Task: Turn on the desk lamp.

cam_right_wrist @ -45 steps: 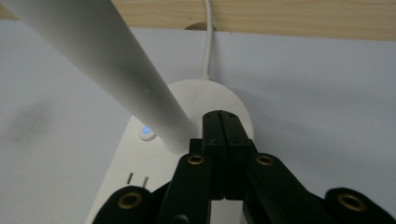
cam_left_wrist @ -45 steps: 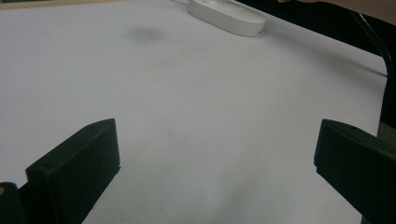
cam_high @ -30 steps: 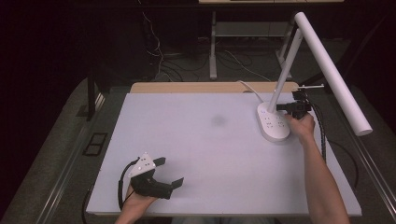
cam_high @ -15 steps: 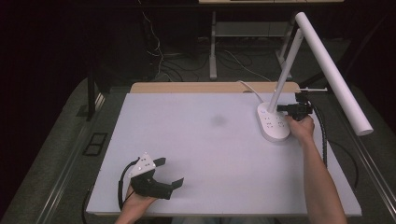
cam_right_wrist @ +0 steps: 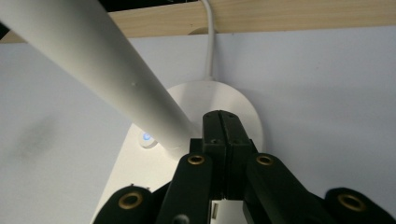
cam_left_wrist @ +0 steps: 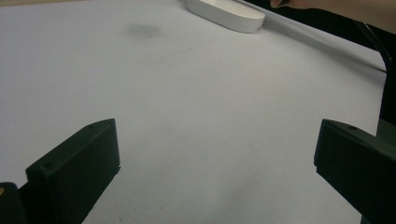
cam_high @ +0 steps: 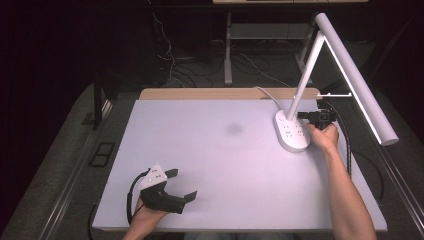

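A white desk lamp stands at the mat's far right, with an oval base, a slanted stem and a lit bar head. My right gripper is shut, with nothing between its jaws. Its tips rest over the base beside the foot of the stem; whether they touch it I cannot tell. A small button glows blue on the base. My left gripper lies low at the near left, open and empty. Between its jaws is bare mat, with the lamp base far off.
A white mat covers the table, with a faint dark smudge near its middle. A wooden edge runs along the back, where the lamp's cord leaves. Metal rails flank the mat; cables lie on the dark floor beyond.
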The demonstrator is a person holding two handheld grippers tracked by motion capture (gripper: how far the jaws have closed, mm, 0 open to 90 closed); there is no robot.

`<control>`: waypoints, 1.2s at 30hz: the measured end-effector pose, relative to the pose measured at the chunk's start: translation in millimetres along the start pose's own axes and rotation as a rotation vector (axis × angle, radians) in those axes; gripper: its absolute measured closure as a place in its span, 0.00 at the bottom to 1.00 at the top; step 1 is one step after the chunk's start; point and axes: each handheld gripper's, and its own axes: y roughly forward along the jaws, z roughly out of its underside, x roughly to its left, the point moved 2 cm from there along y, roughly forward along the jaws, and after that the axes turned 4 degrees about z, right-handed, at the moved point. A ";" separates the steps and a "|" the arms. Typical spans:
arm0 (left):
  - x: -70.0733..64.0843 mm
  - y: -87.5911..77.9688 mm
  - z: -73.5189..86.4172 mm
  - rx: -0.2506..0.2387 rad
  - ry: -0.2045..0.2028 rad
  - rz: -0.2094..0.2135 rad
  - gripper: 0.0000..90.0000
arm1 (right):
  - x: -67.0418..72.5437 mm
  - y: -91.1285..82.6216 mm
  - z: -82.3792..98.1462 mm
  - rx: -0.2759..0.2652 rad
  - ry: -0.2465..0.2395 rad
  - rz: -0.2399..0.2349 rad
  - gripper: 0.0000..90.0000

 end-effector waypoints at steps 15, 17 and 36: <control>-1.6 -1.2 -0.2 0.000 0.003 0.002 0.00 | 16.7 -23.3 1.0 -0.008 -0.059 0.012 0.99; -1.3 -1.5 -0.3 0.000 0.005 0.004 0.00 | 17.7 -27.2 3.7 -0.008 -0.069 0.010 0.99; -2.7 -1.2 -1.7 -0.017 0.001 0.024 0.00 | 38.1 -61.0 24.0 -0.014 -0.093 -0.030 0.99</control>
